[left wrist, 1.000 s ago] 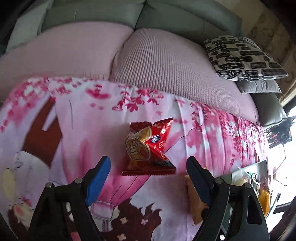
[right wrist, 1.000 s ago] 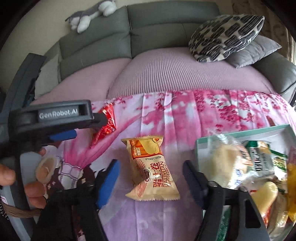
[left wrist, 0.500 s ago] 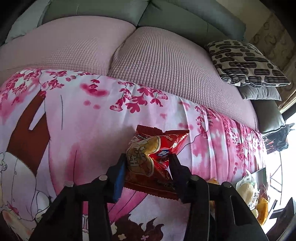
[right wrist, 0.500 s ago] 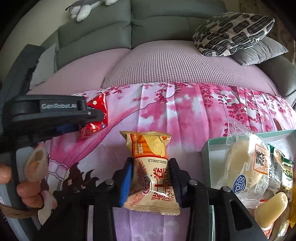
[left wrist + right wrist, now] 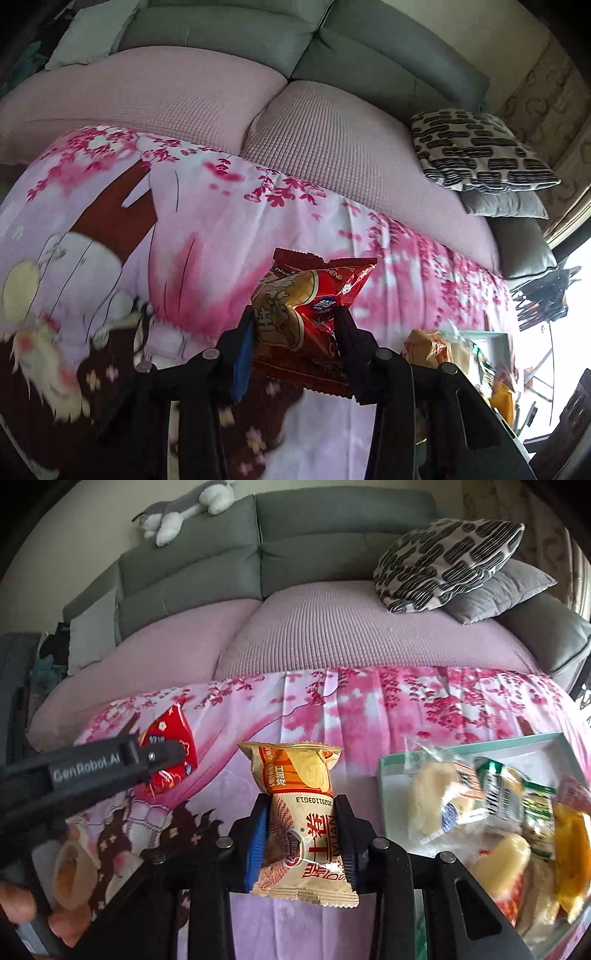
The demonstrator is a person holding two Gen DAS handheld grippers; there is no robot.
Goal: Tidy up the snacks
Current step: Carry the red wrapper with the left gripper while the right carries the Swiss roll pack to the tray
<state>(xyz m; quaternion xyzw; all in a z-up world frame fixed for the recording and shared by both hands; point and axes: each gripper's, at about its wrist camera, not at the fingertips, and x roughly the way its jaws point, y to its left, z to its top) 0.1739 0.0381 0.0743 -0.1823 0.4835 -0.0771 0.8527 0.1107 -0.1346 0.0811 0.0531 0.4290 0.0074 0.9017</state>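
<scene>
My left gripper [image 5: 295,332] is shut on a red snack packet [image 5: 306,314] and holds it lifted above the pink floral cloth [image 5: 221,229]. In the right wrist view the left gripper [image 5: 162,760] shows at the left with the red packet [image 5: 170,738] in it. My right gripper [image 5: 301,823] is shut on a beige and orange snack packet [image 5: 303,812], raised off the cloth [image 5: 369,709]. A pale green tray [image 5: 391,771] with several snacks stands at the right; its edge also shows in the left wrist view [image 5: 491,336].
A grey sofa with a pink cover [image 5: 332,627] lies behind the cloth. A black-and-white patterned cushion [image 5: 447,557] rests on a grey cushion at the back right. A plush toy [image 5: 184,509] lies on the sofa back.
Both grippers went from open to shut on their packets a second ago, then lifted them off the cloth. The left gripper has swung its red packet up.
</scene>
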